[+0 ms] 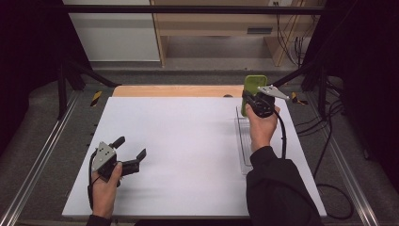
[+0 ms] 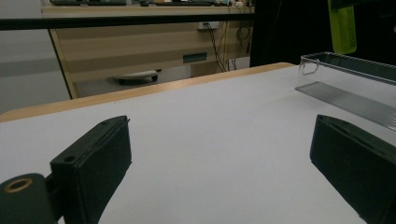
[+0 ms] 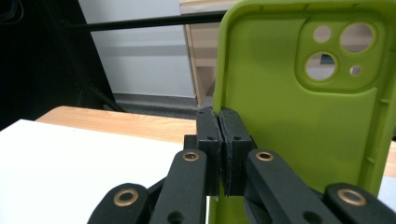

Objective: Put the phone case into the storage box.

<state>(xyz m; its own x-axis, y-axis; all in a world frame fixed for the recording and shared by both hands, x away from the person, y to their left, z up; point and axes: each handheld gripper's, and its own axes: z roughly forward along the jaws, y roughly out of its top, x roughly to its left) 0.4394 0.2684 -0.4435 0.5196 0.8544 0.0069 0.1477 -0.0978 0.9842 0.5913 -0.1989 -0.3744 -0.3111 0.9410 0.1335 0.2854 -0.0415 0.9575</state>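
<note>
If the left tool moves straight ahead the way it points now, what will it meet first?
Probably nothing soon: ahead of the open left tool lies bare white table. The clear tray sits off to the right, likely outside its line.

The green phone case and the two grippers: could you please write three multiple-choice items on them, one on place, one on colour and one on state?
1. Where is the phone case?
A. Flat at the middle of the white board
B. Held up above the far end of the clear tray
C. On the floor

2. What colour is the phone case?
A. Lime green
B. Red
C. Black

3. How does the left gripper stand?
A. Shut on the case
B. Shut on the tray
C. Open, with nothing between its jaws

Answers: 1 B, since the high view shows the right gripper lifting it there; 2 A, plain in the right gripper view; 3 C, its jaws stand wide apart over bare board.
</note>
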